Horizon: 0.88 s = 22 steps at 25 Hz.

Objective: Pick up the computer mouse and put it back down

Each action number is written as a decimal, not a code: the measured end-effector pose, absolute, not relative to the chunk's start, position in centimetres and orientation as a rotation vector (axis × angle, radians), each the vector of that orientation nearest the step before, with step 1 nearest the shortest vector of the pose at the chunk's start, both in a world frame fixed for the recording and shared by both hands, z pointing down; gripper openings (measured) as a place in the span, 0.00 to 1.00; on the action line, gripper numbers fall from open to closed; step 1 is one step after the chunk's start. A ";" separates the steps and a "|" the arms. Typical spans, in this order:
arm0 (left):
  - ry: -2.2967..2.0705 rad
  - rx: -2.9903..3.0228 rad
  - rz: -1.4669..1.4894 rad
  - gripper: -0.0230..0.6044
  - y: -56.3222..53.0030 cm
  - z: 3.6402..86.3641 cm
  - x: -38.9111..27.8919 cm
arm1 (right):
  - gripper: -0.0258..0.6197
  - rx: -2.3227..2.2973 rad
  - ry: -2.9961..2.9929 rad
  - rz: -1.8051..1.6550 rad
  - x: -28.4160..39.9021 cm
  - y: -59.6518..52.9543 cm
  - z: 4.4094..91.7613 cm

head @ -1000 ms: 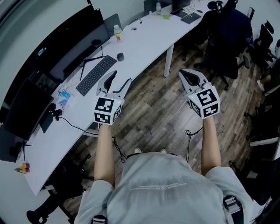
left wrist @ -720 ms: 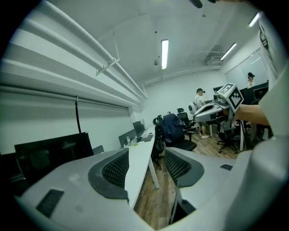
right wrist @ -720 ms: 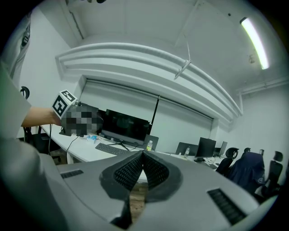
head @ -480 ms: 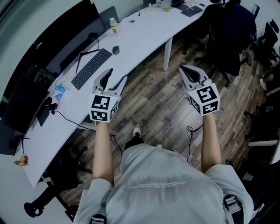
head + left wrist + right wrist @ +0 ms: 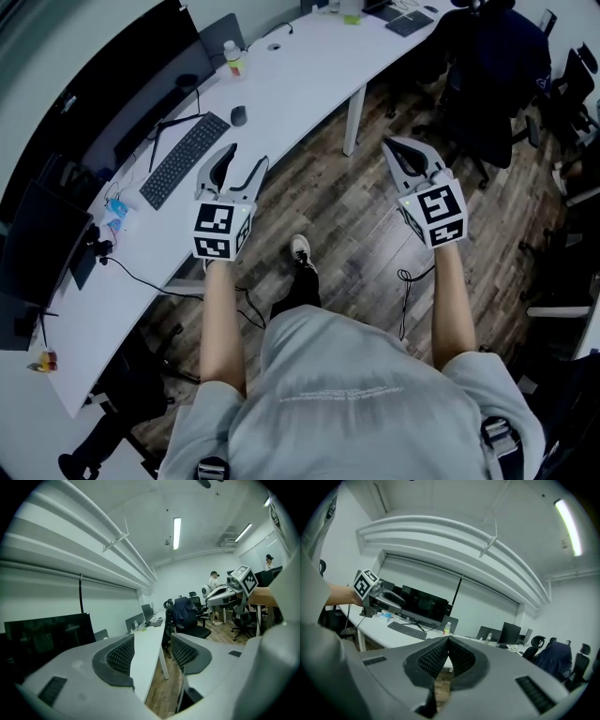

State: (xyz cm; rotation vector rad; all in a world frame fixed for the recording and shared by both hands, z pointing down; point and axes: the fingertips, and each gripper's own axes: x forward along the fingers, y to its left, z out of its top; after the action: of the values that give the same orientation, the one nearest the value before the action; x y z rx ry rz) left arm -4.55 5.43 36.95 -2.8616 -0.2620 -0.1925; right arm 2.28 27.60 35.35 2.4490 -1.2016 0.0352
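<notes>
The dark computer mouse (image 5: 238,115) lies on the long white desk (image 5: 291,84), just right of the far end of a black keyboard (image 5: 185,159). My left gripper (image 5: 246,161) hovers in the air over the desk's near edge, short of the mouse, open with nothing between its jaws. The left gripper view shows the left gripper (image 5: 152,638) with only the desk edge in its gap. My right gripper (image 5: 392,145) hangs over the wooden floor, well right of the desk. Its jaws are shut and empty; the right gripper (image 5: 448,640) has its pads touching. Neither gripper view shows the mouse.
A small bottle (image 5: 233,59) stands behind the mouse, with dark monitors (image 5: 141,75) along the desk's back. A desk leg (image 5: 352,117) and black office chairs (image 5: 487,66) stand to the right. People stand at the far end of the room (image 5: 214,581). A cable lies on the floor (image 5: 405,281).
The person has stepped forward, one shoe now showing on the floor. The desk, keyboard and mouse have slid left and up in the head view. Both grippers keep their poses and states.
</notes>
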 end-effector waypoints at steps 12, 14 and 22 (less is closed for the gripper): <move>-0.234 -2.940 -0.185 0.39 -4.5 37.5 9.3 | 0.04 2.414 -1.265 0.047 15.4 17.3 34.2; -0.229 -2.950 -0.212 0.39 -6.4 38.1 11.2 | 0.04 2.414 -1.281 0.054 17.4 15.2 34.1; -0.185 -2.988 -0.333 0.39 -13.6 41.4 17.8 | 0.04 2.359 -1.348 0.149 24.3 7.5 35.9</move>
State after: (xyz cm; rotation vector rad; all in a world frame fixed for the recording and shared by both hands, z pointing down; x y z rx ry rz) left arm 17.78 -13.58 41.43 -2.9882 -0.1850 -0.3333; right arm 24.31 7.53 35.86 2.3593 -1.3478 0.1489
